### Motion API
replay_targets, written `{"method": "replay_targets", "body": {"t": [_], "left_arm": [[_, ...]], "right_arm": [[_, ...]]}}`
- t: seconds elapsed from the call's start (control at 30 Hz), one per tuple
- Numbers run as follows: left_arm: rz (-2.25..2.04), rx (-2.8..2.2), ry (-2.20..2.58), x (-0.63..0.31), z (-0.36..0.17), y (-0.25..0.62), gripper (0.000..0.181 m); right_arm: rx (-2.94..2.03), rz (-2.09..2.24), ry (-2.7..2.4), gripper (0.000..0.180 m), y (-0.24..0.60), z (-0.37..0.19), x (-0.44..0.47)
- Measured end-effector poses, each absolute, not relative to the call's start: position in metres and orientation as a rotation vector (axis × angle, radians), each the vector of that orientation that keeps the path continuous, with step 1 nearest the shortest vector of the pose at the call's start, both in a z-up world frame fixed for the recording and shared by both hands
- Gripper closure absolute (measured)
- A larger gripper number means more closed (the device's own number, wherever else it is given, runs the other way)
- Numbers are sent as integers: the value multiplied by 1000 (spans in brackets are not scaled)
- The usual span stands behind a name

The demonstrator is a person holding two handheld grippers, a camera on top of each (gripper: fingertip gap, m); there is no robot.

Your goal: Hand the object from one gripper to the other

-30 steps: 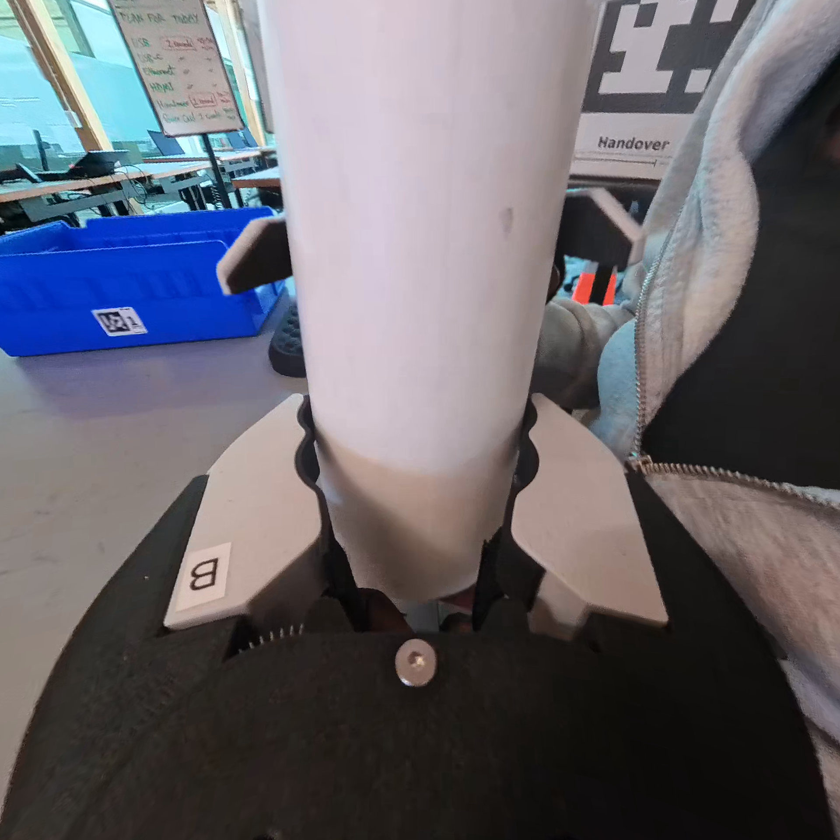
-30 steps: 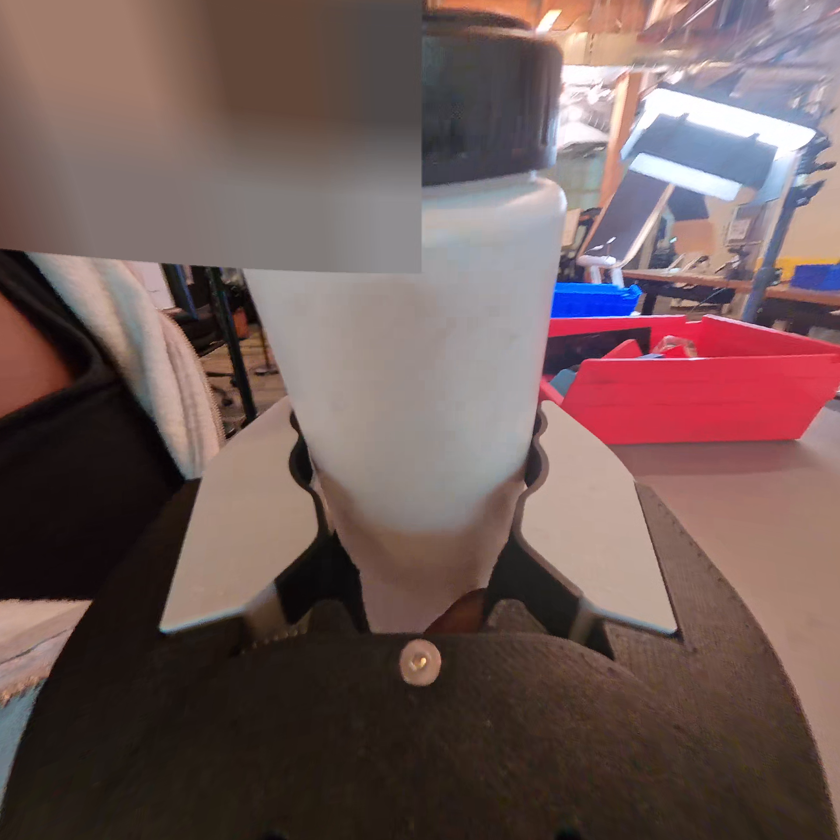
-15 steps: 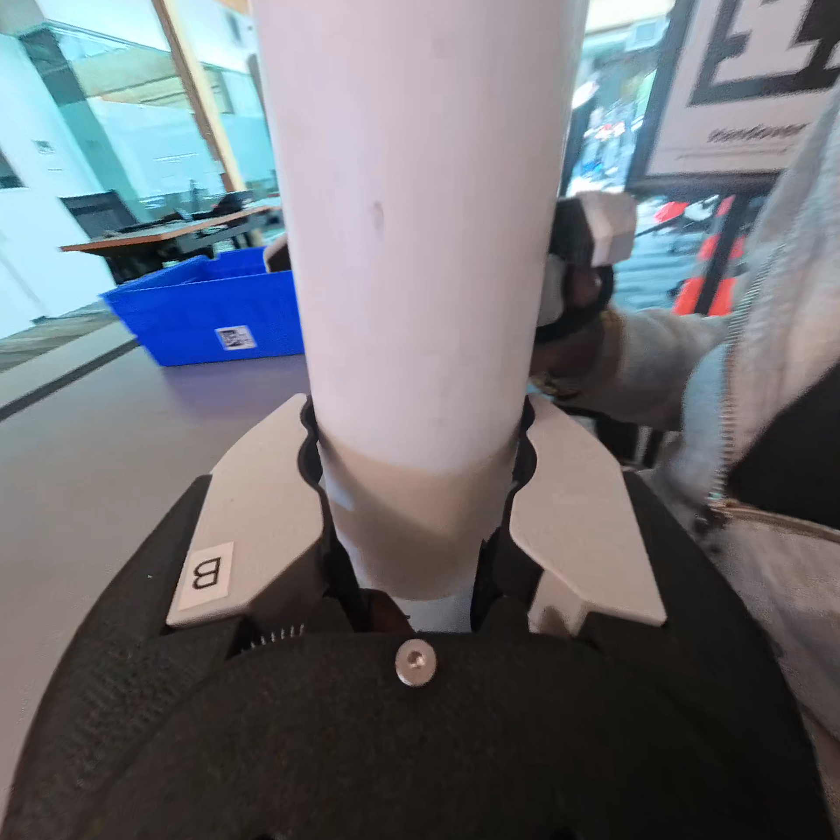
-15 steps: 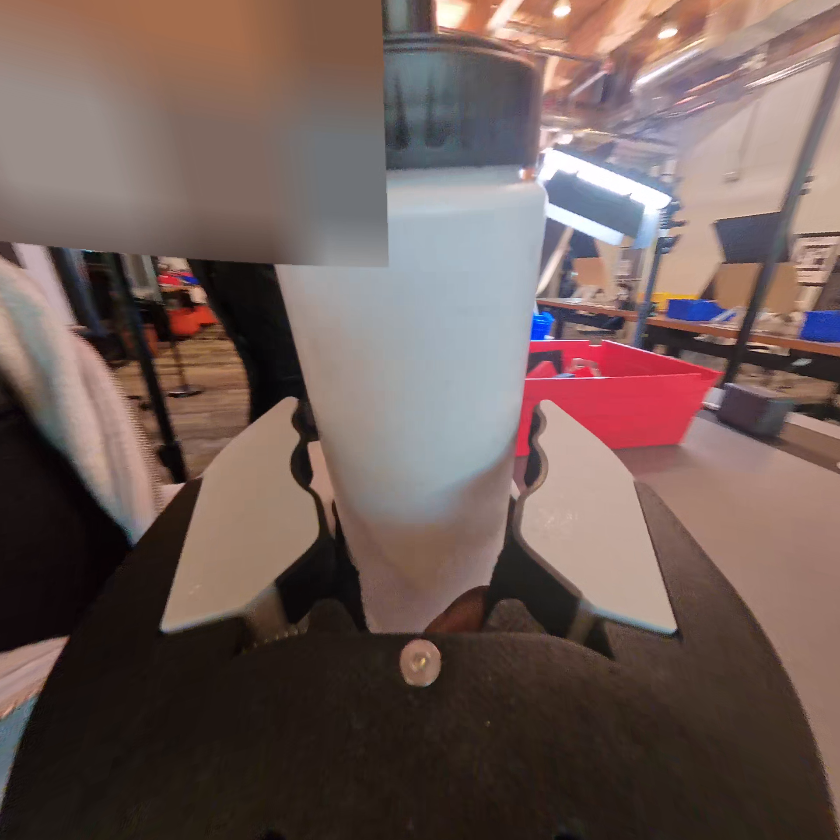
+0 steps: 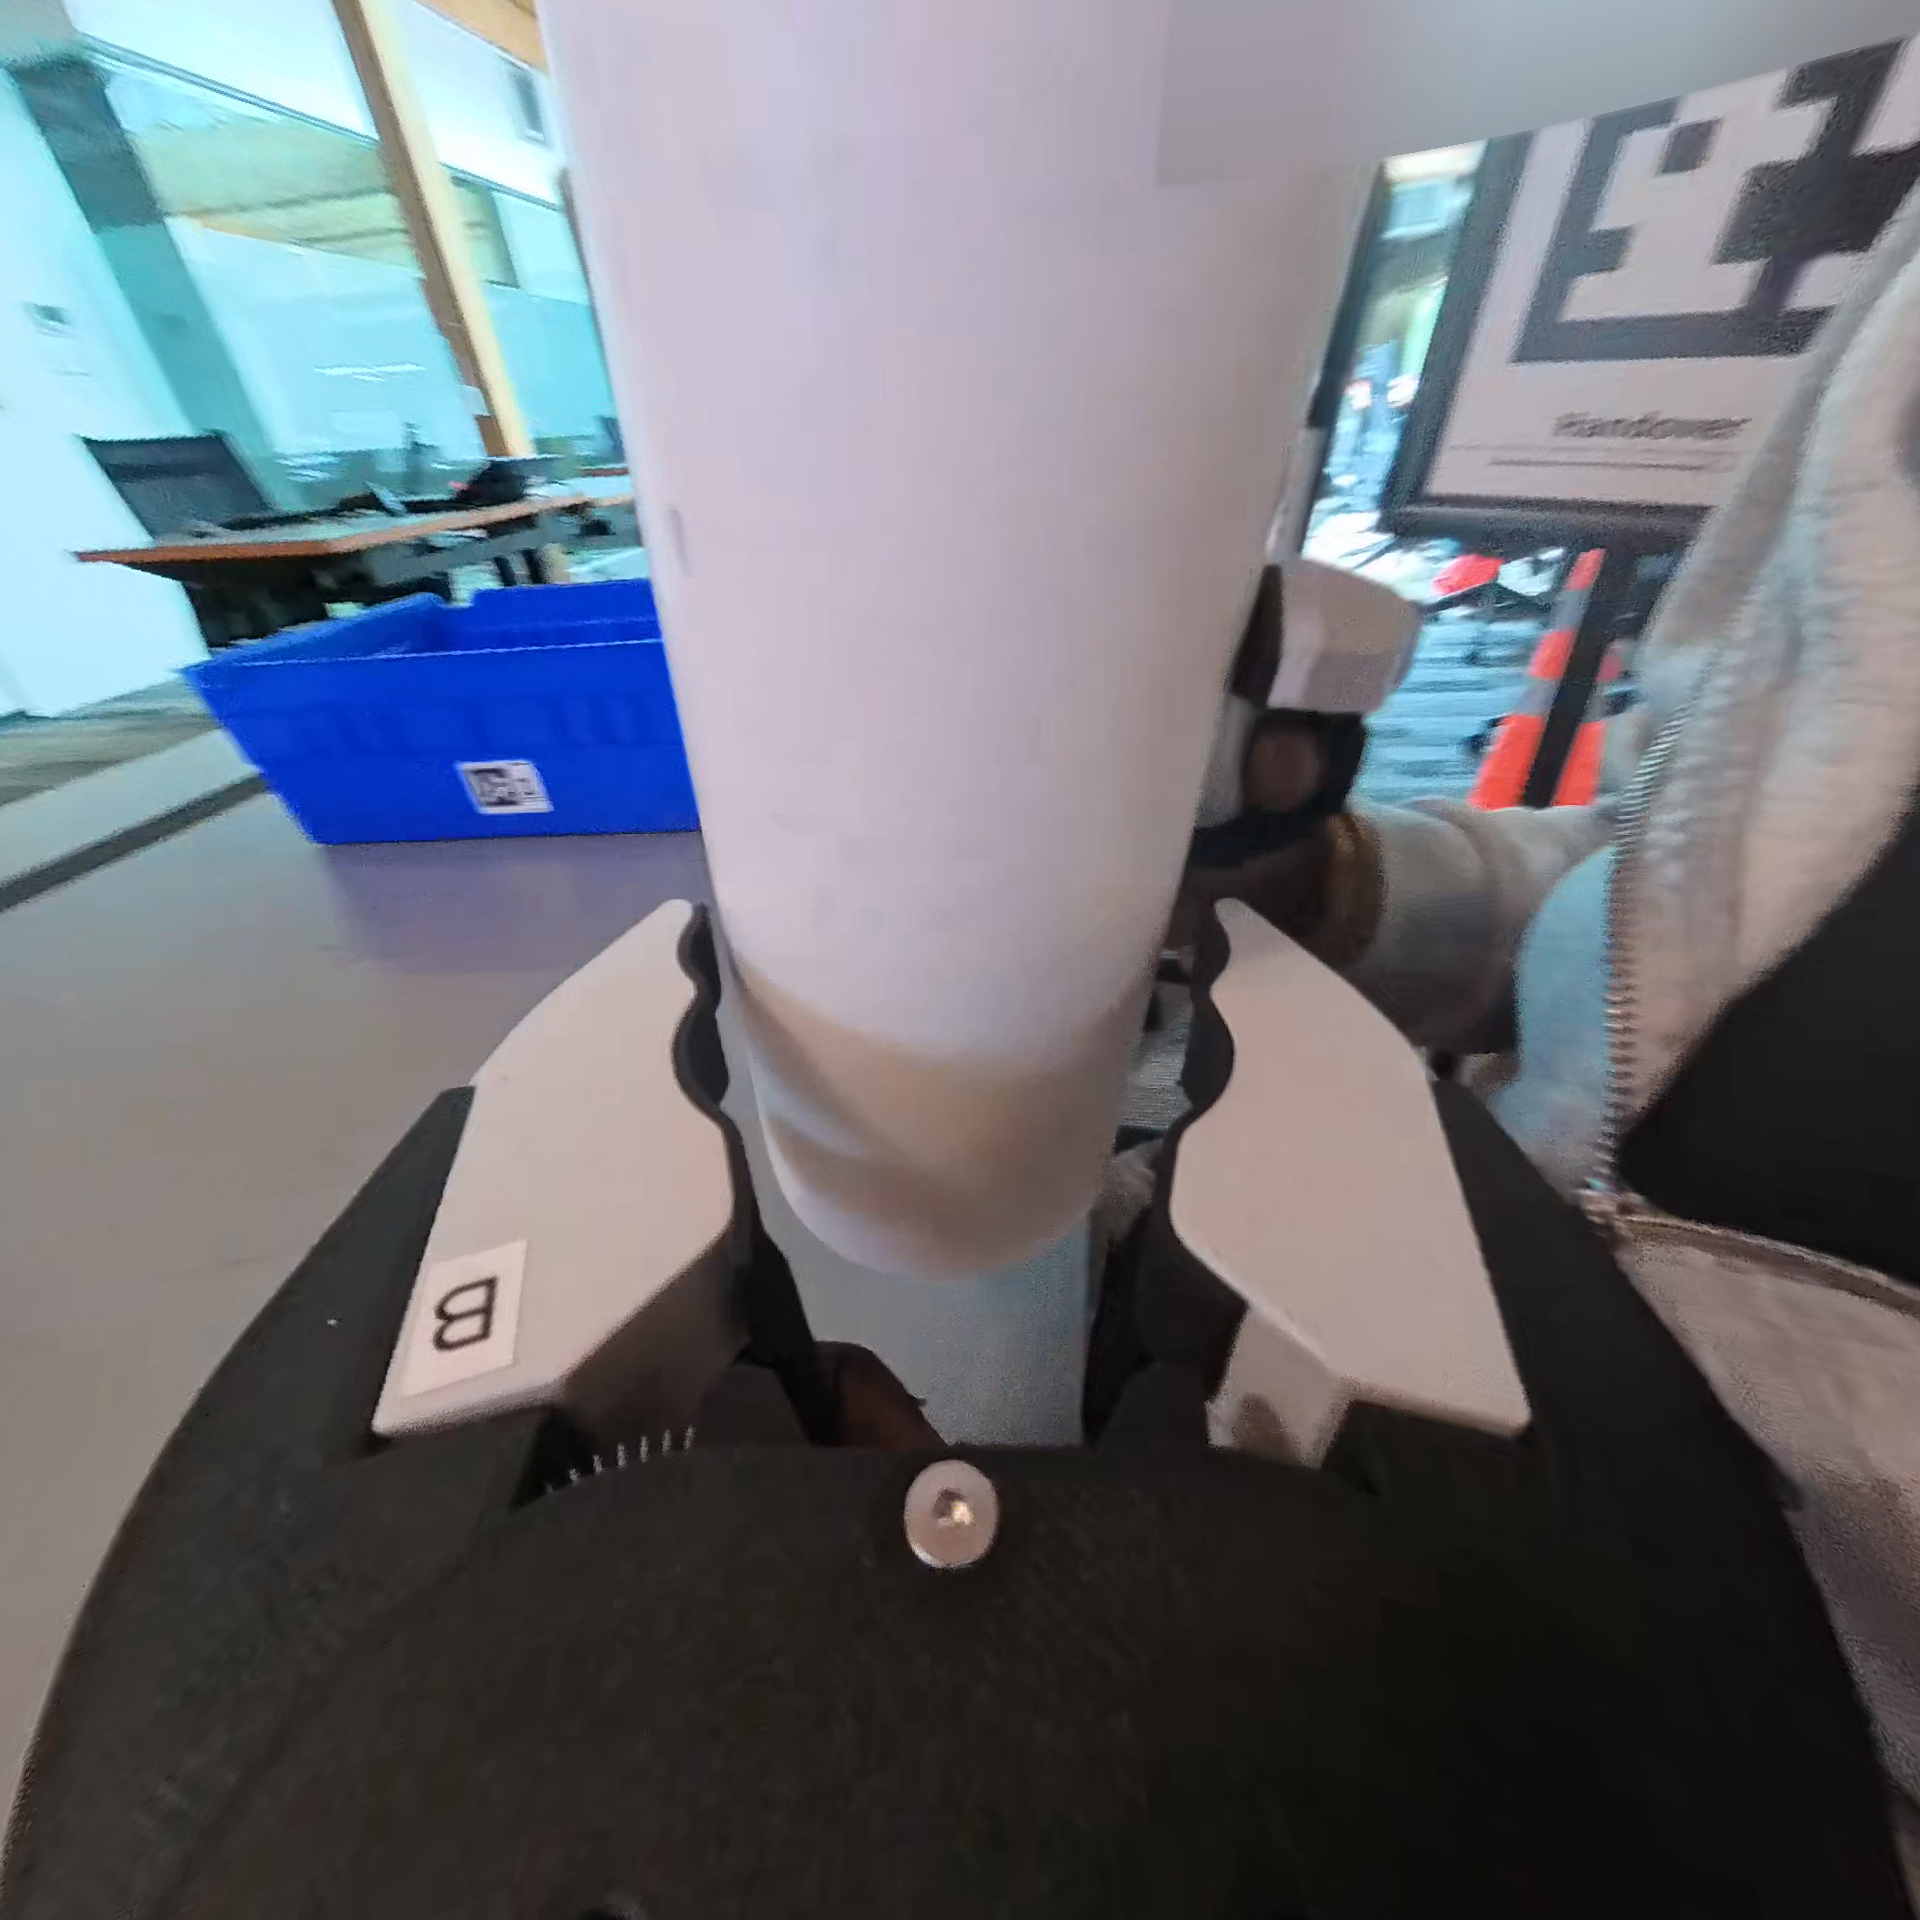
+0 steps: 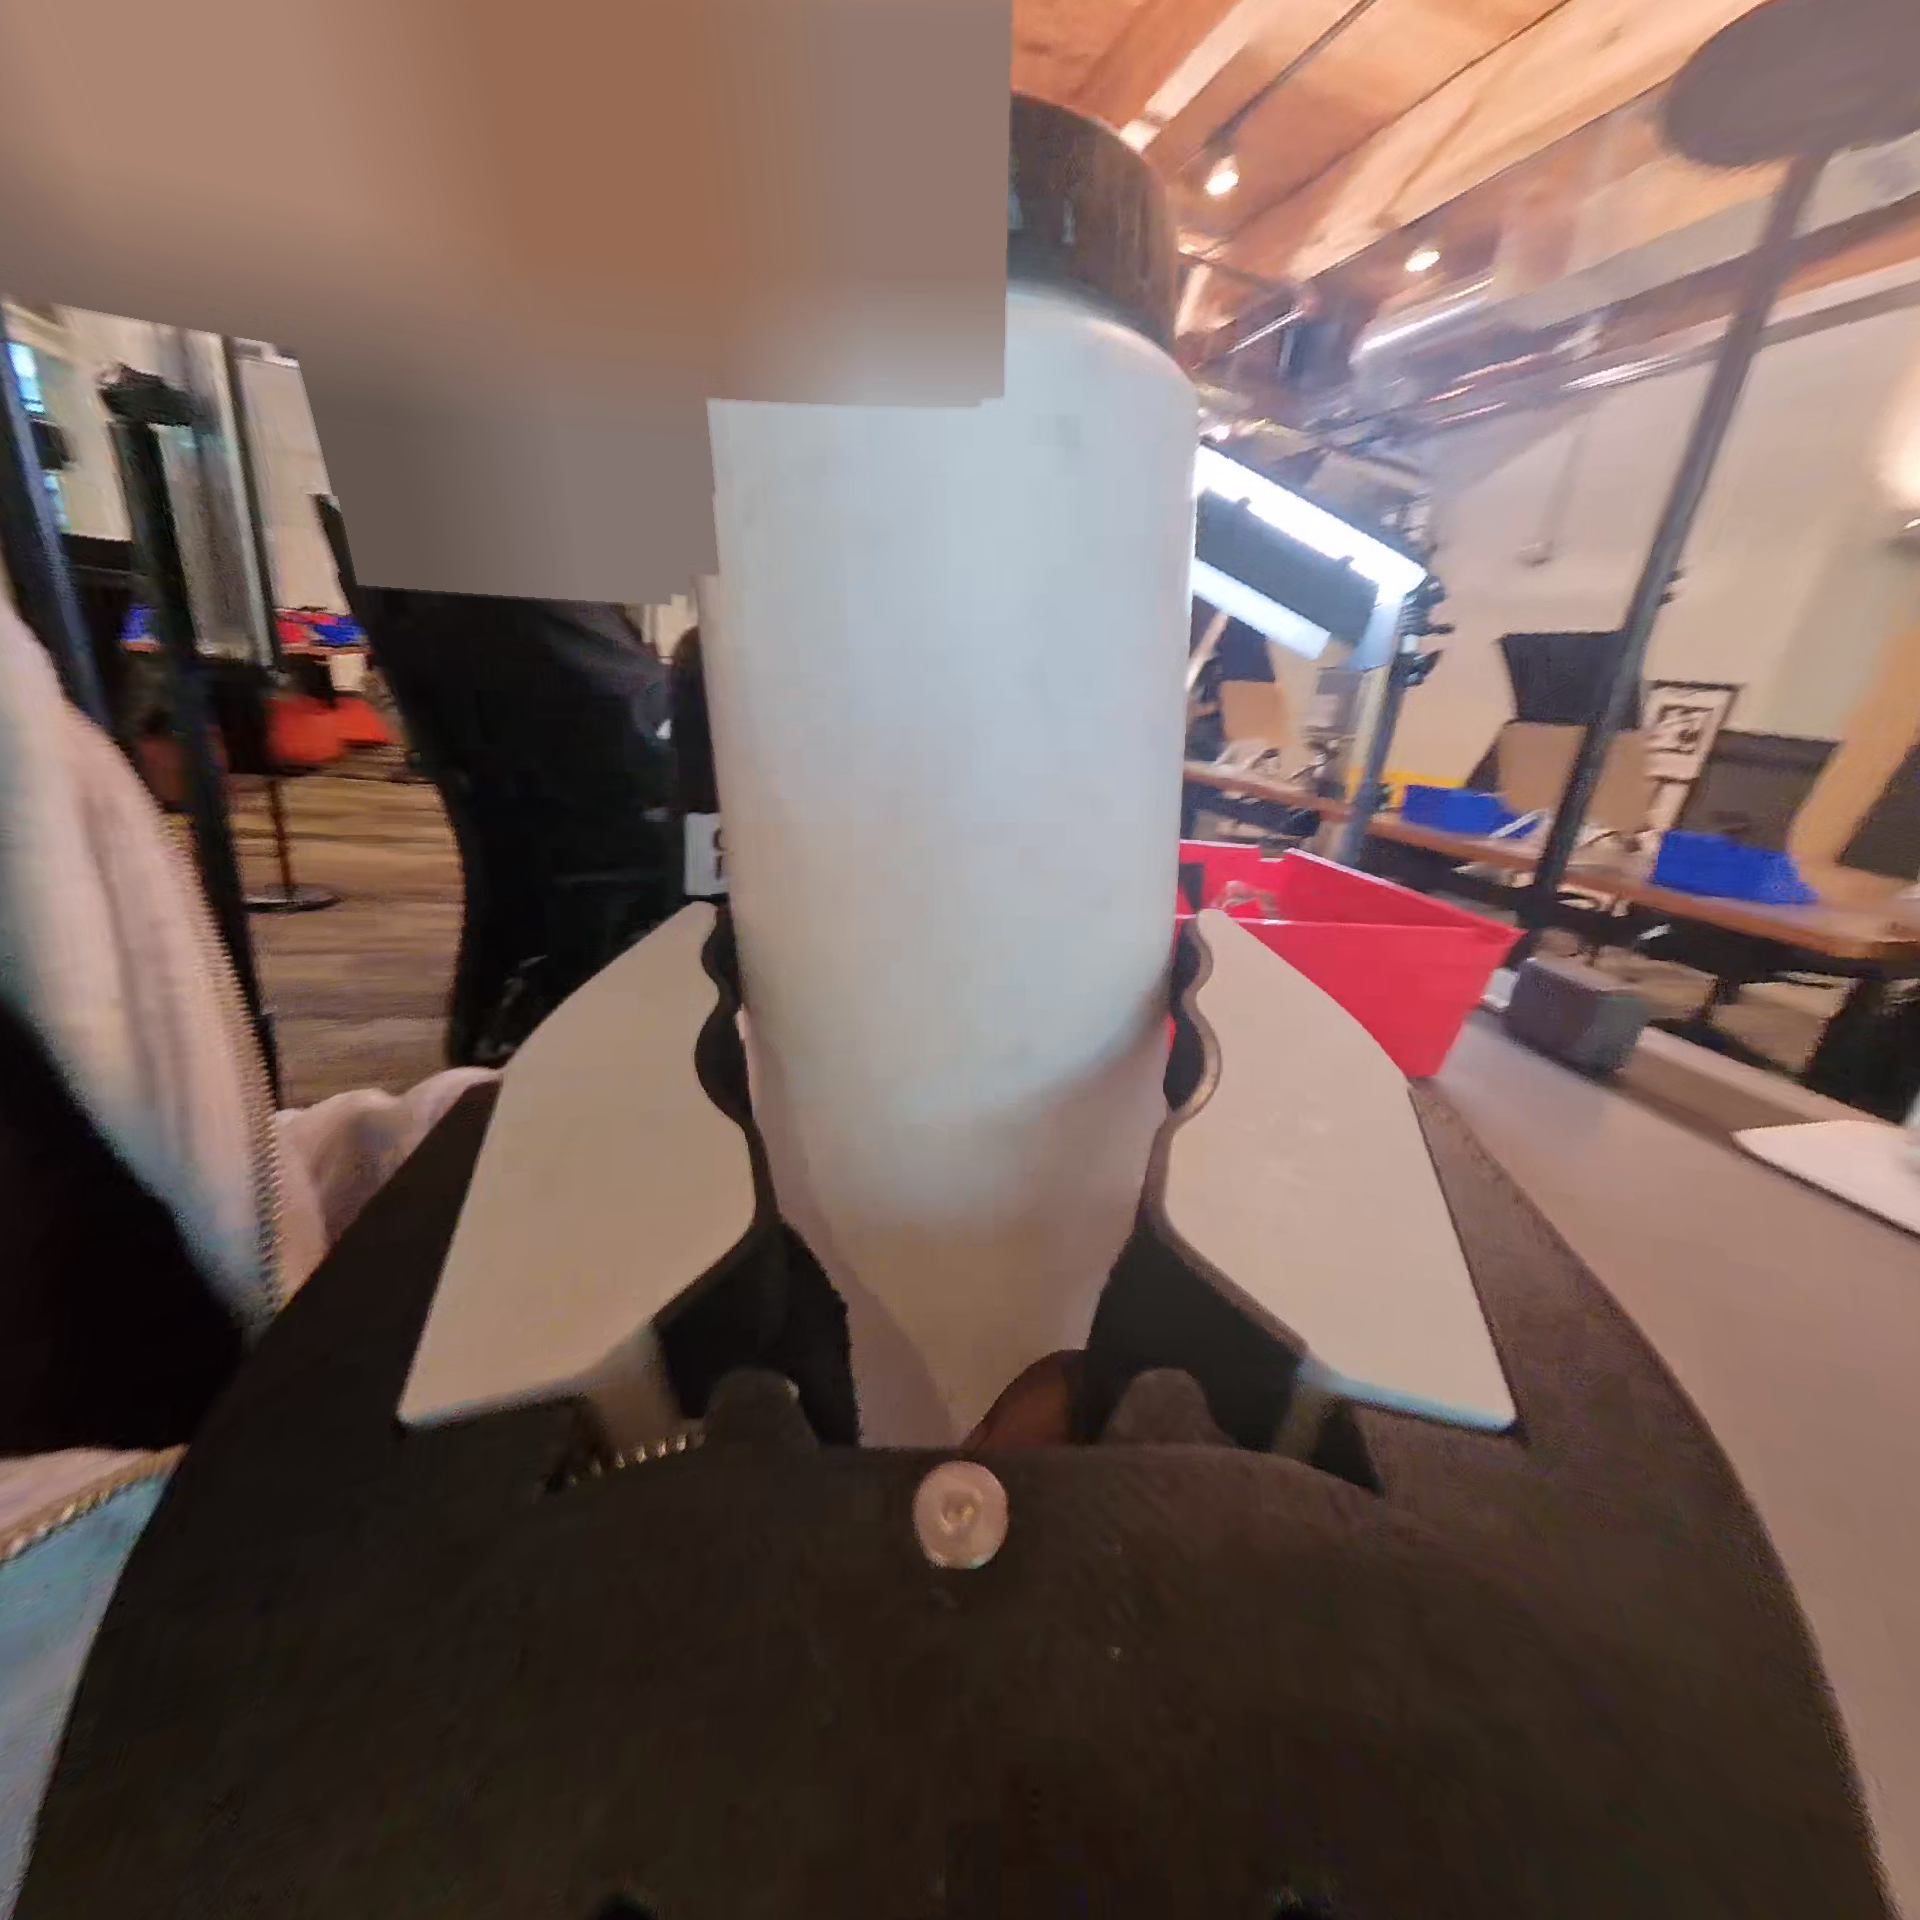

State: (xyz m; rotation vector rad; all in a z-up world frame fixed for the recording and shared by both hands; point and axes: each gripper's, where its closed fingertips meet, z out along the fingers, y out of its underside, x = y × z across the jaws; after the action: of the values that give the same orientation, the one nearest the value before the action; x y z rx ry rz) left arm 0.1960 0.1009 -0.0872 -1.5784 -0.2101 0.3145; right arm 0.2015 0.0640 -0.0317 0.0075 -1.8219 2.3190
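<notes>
White bottle [image 6: 951, 727] w/ black cap [image 6: 1091, 208]; blue bin [image 5: 457, 717], red bin [image 6: 1351, 956], grey fingers [image 5: 582, 1143], black-white checker sign [image 5: 1683, 229].

Left gripper [image 5: 951, 1049]: light grey wedge fingers [image 5: 582, 1174], wavy black pads, white lettered sticker, black textured body, silver screw [image 5: 951, 1512]. Right gripper [image 6: 956, 1049]: same build, no sticker showing. Person wears pale grey zip hoodie [image 5: 1766, 727] over black top.

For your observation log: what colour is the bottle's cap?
Black, on the white bottle; the cap shows best in the right wrist view.
</notes>
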Motion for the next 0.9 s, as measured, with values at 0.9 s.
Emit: {"method": "replay_targets", "body": {"t": [0.9], "left_arm": [[379, -1587, -201, 192, -89, 96, 94]], "right_arm": [[-35, 2362, -1695, 98, 55, -27, 202]]}}
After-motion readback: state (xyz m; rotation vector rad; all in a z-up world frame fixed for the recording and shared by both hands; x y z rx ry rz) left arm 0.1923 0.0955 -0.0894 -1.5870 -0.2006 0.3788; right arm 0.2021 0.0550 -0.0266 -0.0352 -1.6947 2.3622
